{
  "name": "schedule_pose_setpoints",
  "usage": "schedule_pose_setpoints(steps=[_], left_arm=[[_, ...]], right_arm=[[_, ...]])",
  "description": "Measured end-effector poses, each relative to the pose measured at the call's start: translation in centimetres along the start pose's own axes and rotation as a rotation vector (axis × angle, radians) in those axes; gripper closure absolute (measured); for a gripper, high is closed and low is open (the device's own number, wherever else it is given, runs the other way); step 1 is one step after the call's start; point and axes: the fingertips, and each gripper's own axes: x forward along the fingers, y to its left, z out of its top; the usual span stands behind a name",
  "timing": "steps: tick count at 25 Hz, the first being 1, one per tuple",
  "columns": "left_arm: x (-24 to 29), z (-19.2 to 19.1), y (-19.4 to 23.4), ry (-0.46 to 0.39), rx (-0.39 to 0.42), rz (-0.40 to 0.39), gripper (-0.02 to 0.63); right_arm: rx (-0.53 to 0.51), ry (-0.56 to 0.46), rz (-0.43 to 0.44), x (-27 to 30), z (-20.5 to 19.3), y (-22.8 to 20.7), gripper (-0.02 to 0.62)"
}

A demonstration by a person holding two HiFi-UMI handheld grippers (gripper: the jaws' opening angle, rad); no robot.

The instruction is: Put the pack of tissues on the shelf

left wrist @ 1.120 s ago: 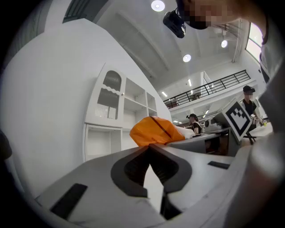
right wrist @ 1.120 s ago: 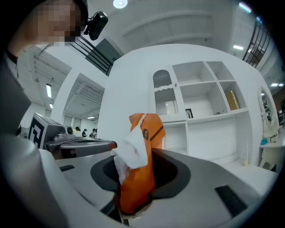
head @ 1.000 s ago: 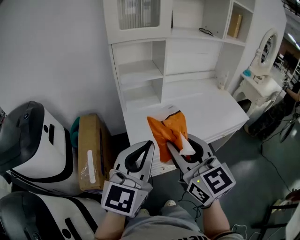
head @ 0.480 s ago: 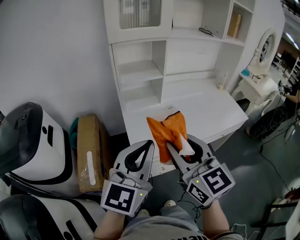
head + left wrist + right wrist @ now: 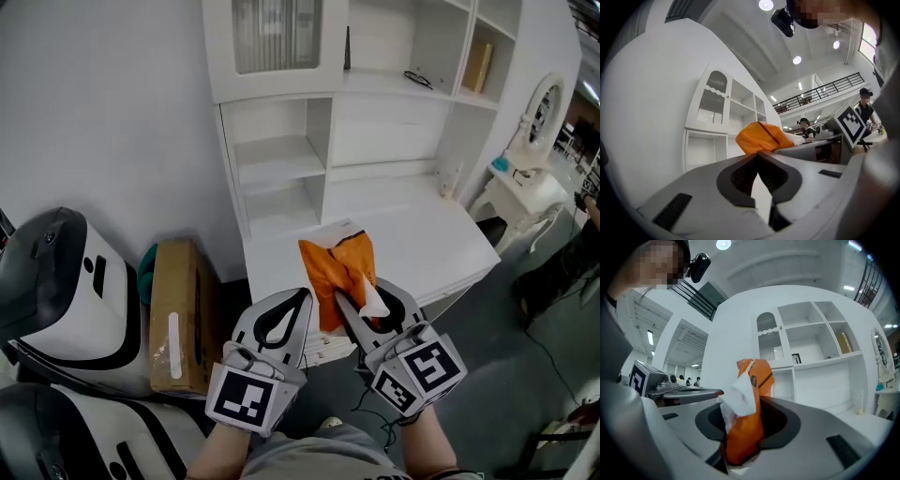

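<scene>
The tissue pack is orange with a white tissue sticking out of it. My right gripper is shut on its lower end and holds it up over the front of the white desk. Those jaws have just eased open a little, and the pack still sits between them. My left gripper hangs beside it on the left, shut and empty; in its own view the pack shows past the jaw tips. The white shelf unit with open compartments stands behind the desk.
A cardboard box lies on the floor left of the desk, next to a white and black machine. On the upper shelves are glasses and a brown box. A white vanity with an oval mirror stands at the right.
Both grippers, with the pack in the right one, have edged a little toward the shelf unit. The head view has shifted slightly.
</scene>
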Motion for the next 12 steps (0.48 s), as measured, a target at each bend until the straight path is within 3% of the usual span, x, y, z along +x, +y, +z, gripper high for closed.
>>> schedule_pose_setpoints(steps=[5, 12], left_arm=[[5.0, 1.8, -1.1, 0.009, 0.0, 0.027, 0.58], [7.0, 1.0, -2.2, -0.008, -0.001, 0.051, 0.58]], right_arm=[[-0.013, 0.026, 0.028, 0.3, 1.6, -4.7, 0.426], [-0.006, 0.043, 0.076, 0.3, 0.2, -6.7, 0.426]])
